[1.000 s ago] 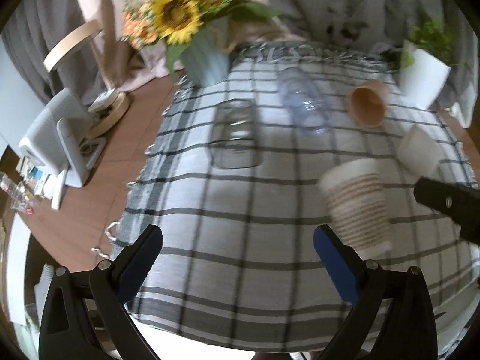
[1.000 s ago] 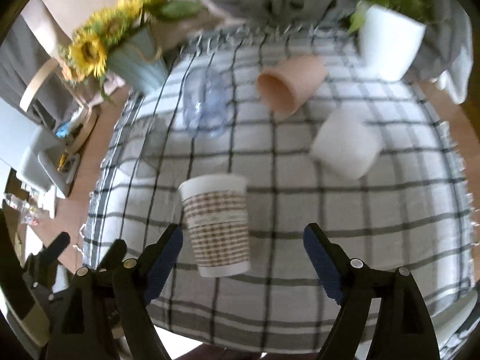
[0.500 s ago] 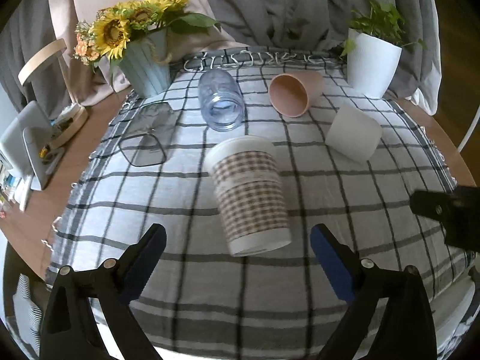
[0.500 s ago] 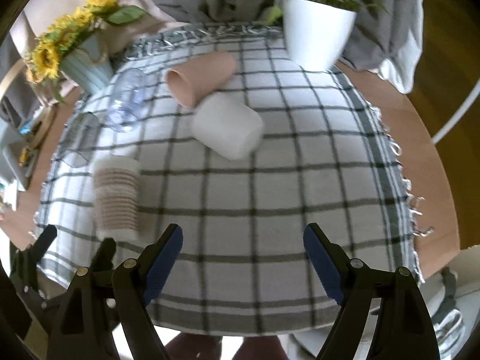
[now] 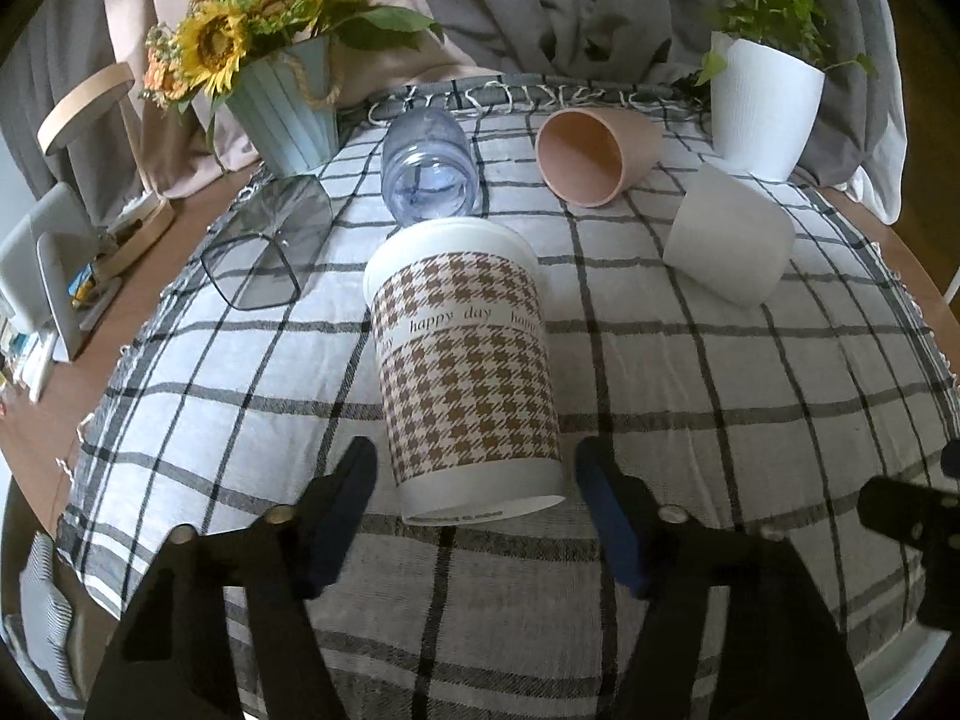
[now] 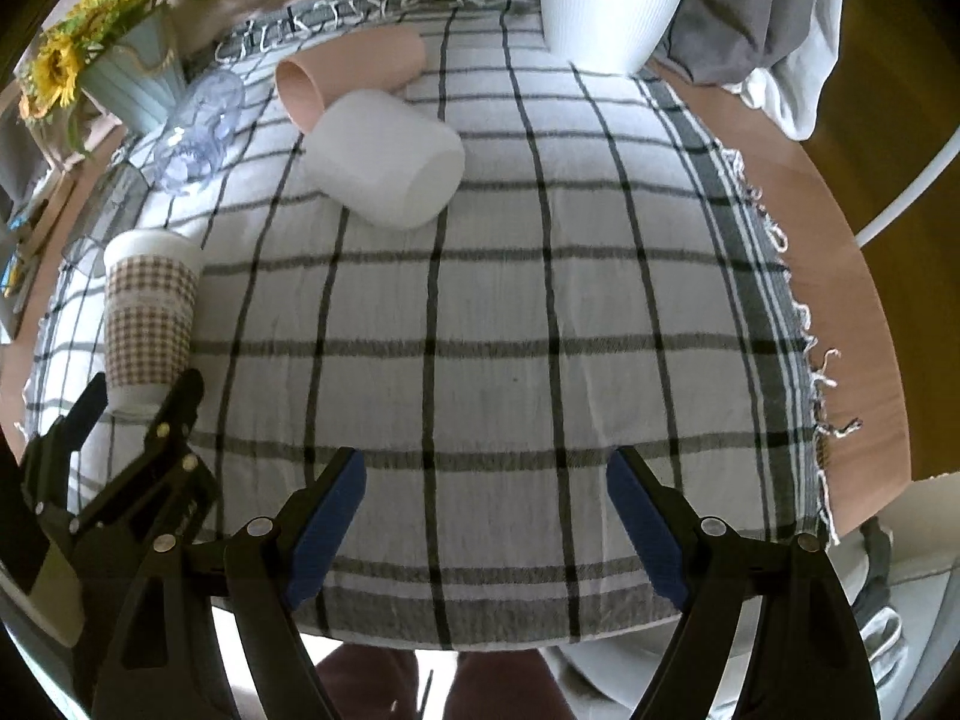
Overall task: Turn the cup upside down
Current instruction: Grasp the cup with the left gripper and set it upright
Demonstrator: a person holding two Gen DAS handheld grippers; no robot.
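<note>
My left gripper [image 5: 477, 507] has its fingers apart, flanking the base of the houndstooth cup [image 5: 465, 366] standing at centre frame on the desk [image 5: 720, 396]. I should clamp low and squarely, then rotate. My right gripper [image 6: 486, 525] is spread too, idle.

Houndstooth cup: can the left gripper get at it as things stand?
Probably yes. The left gripper is open, its fingers either side of the upright houndstooth cup, nothing between them. The right gripper hangs apart.
</note>
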